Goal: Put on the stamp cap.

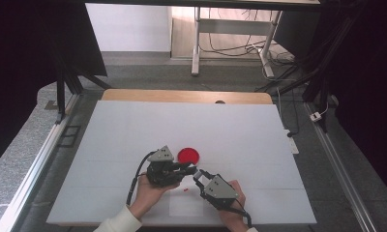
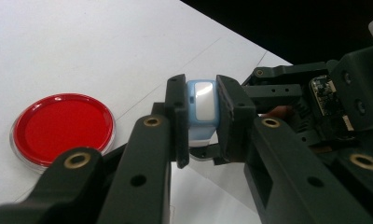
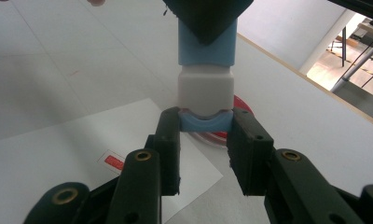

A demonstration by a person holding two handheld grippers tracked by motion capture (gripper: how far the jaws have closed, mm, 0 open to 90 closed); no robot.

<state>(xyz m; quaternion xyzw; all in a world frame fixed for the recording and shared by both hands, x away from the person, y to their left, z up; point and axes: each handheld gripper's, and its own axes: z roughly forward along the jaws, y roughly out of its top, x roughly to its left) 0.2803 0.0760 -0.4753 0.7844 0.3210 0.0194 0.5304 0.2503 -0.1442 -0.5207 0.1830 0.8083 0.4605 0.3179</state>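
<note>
Two hand-held grippers [image 1: 188, 169] clamping blue-white block [image 2: 201, 105]

You work at a white table [image 1: 133, 125] whose wooden edge [image 1: 186, 95] shows at the far side. Grey carpet [image 1: 153, 72] covers the floor beyond it. A white desk frame [image 1: 197, 41] stands farther back, with cables [image 1: 230, 48] looped beneath it. Dark panels, perhaps curtains [image 1: 370, 72], close you in on both sides. A white wall [image 1: 128, 26] sits behind, evenly lit.

Red lidded dish [image 1: 188, 155] and white sheet [image 1: 186, 205] on white table [image 1: 133, 130]
</note>
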